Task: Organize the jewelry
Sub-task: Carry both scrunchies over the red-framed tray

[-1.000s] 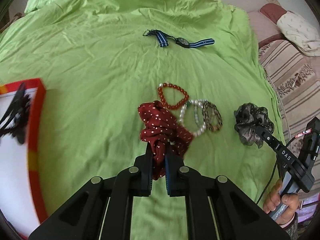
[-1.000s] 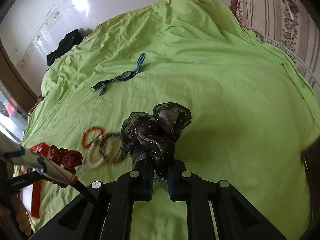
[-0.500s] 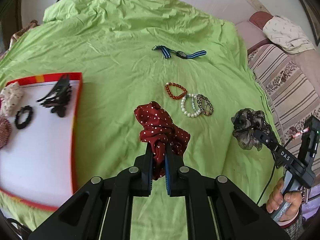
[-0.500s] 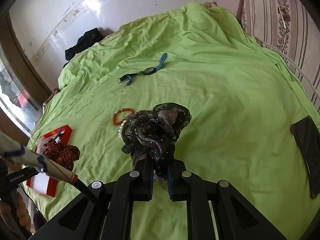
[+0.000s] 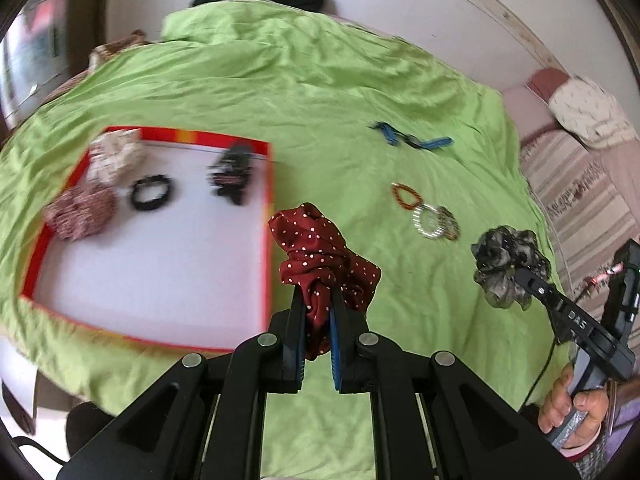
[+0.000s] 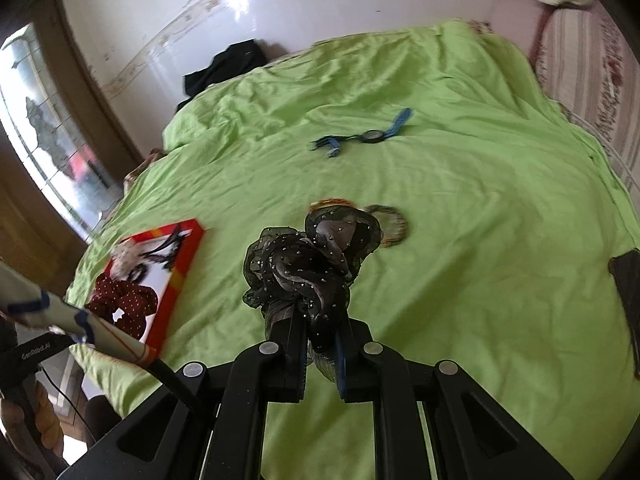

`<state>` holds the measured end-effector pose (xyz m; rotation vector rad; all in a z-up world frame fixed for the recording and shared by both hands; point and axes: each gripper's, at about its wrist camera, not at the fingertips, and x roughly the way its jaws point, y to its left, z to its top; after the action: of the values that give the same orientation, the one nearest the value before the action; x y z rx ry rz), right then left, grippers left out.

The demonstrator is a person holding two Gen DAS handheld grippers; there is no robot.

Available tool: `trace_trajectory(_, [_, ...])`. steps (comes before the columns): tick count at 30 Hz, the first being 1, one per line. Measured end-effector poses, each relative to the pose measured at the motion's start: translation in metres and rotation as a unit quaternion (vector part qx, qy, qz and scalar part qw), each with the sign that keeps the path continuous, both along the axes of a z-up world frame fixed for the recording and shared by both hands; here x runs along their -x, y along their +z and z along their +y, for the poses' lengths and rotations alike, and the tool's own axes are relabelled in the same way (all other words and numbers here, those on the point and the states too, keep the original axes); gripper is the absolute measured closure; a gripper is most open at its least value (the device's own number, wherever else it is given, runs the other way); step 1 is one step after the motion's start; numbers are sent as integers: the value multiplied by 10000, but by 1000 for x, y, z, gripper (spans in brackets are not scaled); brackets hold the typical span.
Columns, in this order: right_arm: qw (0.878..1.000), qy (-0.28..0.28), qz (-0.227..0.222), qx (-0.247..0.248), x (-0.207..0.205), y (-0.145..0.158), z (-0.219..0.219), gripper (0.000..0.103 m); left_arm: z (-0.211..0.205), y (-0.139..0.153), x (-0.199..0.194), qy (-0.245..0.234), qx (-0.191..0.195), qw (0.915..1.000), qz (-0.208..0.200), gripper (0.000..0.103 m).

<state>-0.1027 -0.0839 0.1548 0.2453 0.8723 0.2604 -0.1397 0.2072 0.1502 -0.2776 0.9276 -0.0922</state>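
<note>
My left gripper (image 5: 317, 300) is shut on a dark red polka-dot scrunchie (image 5: 320, 252) and holds it above the green bedspread, just right of a red-rimmed white tray (image 5: 266, 240). The tray holds a black hair claw (image 5: 232, 172), a black hair tie (image 5: 151, 197) and two more scrunchies (image 5: 82, 210). My right gripper (image 6: 322, 320) is shut on a grey-black dotted scrunchie (image 6: 316, 256), also seen in the left wrist view (image 5: 506, 272). Beaded bracelets (image 5: 428, 216) and a blue-strapped watch (image 5: 416, 142) lie on the bedspread.
The green bedspread (image 5: 320, 92) covers the bed. A striped cushion (image 5: 588, 192) lies at the right edge. Dark clothing (image 6: 228, 64) sits by the wall at the far end. A dark phone (image 6: 628, 280) lies at the right in the right wrist view.
Both grippers have lifted and pulled back with their scrunchies. The left one has swung left, so the whole tray is now in view beside the red scrunchie.
</note>
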Motion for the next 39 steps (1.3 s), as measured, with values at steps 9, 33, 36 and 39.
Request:
trace_trajectory(9, [9976, 695, -16, -49, 5, 6, 70, 91, 84, 1, 22, 880, -48, 9961, 43, 94])
trace_trajectory(33, [9725, 2273, 478, 172, -6, -20, 273, 91, 200, -49, 38, 1780, 495, 9817, 455, 94])
trace_trajectory(36, [9710, 2291, 670, 115, -11, -32, 284, 91, 205, -54, 30, 1771, 464, 9818, 499, 93])
trace_trajectory(39, [9697, 2309, 785, 119, -13, -41, 293, 91, 209, -58, 25, 1766, 468, 9818, 514, 93])
